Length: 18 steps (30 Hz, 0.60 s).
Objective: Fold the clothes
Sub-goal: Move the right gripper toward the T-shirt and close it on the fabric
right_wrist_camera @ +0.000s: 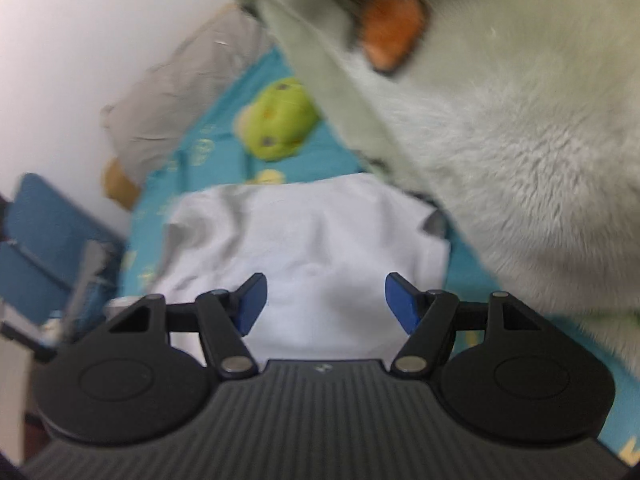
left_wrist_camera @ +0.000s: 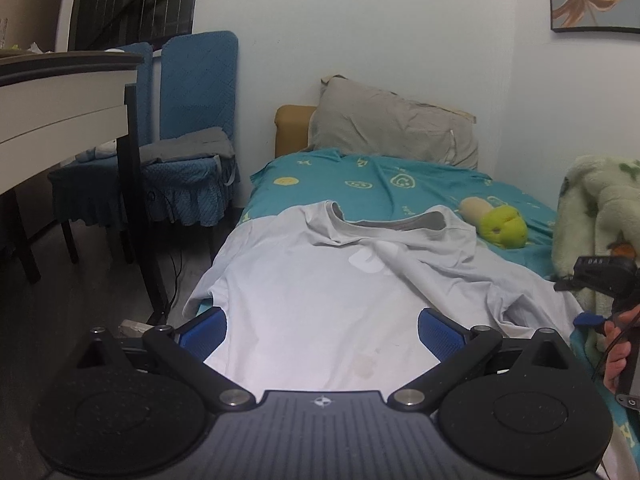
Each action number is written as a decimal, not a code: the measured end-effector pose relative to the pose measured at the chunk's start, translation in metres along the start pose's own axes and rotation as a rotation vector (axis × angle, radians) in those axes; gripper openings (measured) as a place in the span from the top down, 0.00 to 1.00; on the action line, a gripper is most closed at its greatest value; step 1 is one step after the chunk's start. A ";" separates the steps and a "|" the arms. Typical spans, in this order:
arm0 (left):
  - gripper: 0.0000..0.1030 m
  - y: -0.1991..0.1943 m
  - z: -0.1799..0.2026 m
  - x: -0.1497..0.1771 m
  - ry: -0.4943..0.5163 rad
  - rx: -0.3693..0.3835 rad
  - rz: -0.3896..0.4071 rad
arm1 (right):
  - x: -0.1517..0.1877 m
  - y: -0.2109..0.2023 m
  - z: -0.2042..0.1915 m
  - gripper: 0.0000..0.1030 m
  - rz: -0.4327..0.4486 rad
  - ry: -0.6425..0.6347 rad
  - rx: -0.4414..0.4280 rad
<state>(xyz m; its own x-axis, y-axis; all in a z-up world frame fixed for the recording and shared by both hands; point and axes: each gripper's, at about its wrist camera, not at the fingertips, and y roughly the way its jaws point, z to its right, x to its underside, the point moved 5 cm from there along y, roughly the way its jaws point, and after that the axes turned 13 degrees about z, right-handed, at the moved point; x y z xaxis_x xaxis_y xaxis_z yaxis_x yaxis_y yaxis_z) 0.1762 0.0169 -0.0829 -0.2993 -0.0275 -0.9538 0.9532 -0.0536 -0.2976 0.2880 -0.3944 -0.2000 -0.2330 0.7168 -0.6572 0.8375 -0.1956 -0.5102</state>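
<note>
A white T-shirt (left_wrist_camera: 320, 280) lies spread on the bed, front up, collar toward the pillow, with creases across its right shoulder. My left gripper (left_wrist_camera: 322, 330) hovers above the shirt's lower body, its blue pads wide apart and nothing between them. In the right wrist view, which is blurred and tilted, the same T-shirt (right_wrist_camera: 312, 232) lies ahead. My right gripper (right_wrist_camera: 325, 302) stands open over it, holding nothing. The right gripper and the hand that carries it also show at the right edge of the left wrist view (left_wrist_camera: 592, 318).
The bed has a teal sheet (left_wrist_camera: 360, 178), a grey pillow (left_wrist_camera: 392, 128) and a green plush toy (left_wrist_camera: 500, 226). A fluffy pale-green blanket (right_wrist_camera: 520, 140) is piled along the shirt's right side. Left of the bed are blue-covered chairs (left_wrist_camera: 188, 152) and a desk (left_wrist_camera: 60, 96).
</note>
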 end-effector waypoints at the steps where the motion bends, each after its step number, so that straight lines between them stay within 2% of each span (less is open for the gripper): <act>1: 0.00 0.006 0.001 0.002 0.000 0.002 -0.010 | 0.002 0.007 0.007 0.33 0.001 0.006 0.026; 4: 0.00 0.024 0.007 0.009 -0.002 0.005 -0.042 | 0.010 0.019 0.025 0.33 0.005 0.043 0.075; 10: 0.00 0.042 0.011 0.026 -0.018 0.015 -0.089 | 0.015 0.050 0.035 0.34 0.069 -0.060 0.086; 13: 0.00 0.046 0.008 0.031 -0.059 0.020 -0.110 | 0.014 0.059 0.025 0.46 0.077 -0.102 0.041; 15: 0.00 0.048 0.006 0.031 -0.077 0.018 -0.112 | 0.017 0.065 0.011 0.73 0.056 -0.150 -0.008; 17: 0.00 0.050 0.004 0.031 -0.084 0.012 -0.103 | 0.019 0.069 -0.012 0.76 0.044 -0.240 -0.053; 18: 0.00 0.050 0.003 0.031 -0.082 0.007 -0.100 | 0.020 0.071 -0.024 0.83 0.044 -0.288 -0.071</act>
<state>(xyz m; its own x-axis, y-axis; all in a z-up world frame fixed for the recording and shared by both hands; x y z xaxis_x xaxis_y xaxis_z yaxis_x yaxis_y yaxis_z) 0.2144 0.0102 -0.1275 -0.3957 -0.1032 -0.9125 0.9181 -0.0667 -0.3906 0.3540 -0.3781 -0.2362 -0.3176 0.4871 -0.8135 0.8801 -0.1679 -0.4442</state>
